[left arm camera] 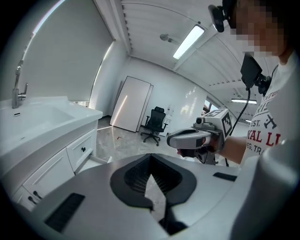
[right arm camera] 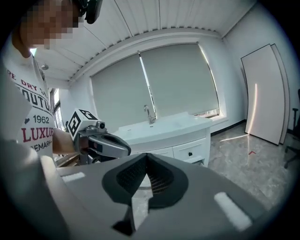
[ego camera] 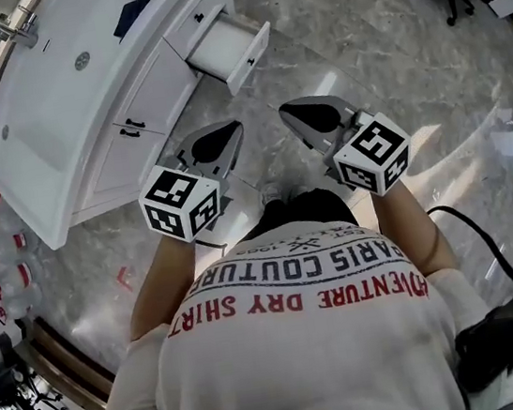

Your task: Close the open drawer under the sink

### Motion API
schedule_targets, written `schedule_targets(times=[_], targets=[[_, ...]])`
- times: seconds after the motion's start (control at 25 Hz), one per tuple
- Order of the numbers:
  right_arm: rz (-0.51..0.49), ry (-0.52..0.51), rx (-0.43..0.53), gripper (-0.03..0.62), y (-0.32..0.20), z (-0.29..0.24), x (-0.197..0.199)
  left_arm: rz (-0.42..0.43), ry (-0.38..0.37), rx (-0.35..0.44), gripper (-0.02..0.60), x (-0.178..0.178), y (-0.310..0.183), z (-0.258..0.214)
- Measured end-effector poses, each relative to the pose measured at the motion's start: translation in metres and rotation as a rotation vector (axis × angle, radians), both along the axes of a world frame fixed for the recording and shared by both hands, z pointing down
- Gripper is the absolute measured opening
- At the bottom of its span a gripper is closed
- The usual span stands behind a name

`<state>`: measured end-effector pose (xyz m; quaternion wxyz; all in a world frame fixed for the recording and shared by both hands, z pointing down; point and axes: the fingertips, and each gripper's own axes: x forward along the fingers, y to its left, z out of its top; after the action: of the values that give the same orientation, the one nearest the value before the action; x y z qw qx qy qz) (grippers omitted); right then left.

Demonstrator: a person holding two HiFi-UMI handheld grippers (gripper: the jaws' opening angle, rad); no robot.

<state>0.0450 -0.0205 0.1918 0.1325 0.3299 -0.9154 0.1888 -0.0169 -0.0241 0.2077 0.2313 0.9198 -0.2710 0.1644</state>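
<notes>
1. The open drawer [ego camera: 232, 43] sticks out from the top row of the white cabinet [ego camera: 144, 111] under the sink [ego camera: 36, 117], at the cabinet's far end in the head view. Its front, with a small black handle, faces the grey marbled floor [ego camera: 358, 52].
2. The left claw [ego camera: 226, 135] is held in the air in front of the cabinet, below the drawer in the head view and not touching it. Its own view shows the jaws brought together at the tips with nothing between them.
3. The right claw [ego camera: 295, 111] is level with the left one, just beside it, over bare floor and clear of the drawer. Its jaws too are together and hold nothing.
4. Each gripper view shows the other claw off to one side, marker cube uppermost, held in the person's hand.
5. A faucet [ego camera: 12, 27] stands at the back edge of the white counter [ego camera: 67, 207] around the sink.
6. A black office chair [left arm camera: 153, 123] stands well away across the floor, near a white panel [left arm camera: 132, 104] leaning on the wall.
</notes>
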Motion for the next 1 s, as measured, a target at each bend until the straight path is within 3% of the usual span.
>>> schedule_targets(times=[0.24, 0.64, 1.0], targets=[[-0.033, -0.001, -0.042, 0.002, -0.036, 0.025, -0.004, -0.022, -0.052, -0.021, 0.003, 0.003, -0.040, 0.023], [-0.058, 0.004, -0.075, 0.002, -0.094, 0.054, -0.003, -0.063, -0.037, -0.057, 0.003, -0.002, -0.086, 0.048], [-0.080, -0.002, -0.001, 0.002, -0.141, 0.101, 0.003, -0.107, -0.028, -0.140, 0.002, -0.005, -0.113, 0.111]])
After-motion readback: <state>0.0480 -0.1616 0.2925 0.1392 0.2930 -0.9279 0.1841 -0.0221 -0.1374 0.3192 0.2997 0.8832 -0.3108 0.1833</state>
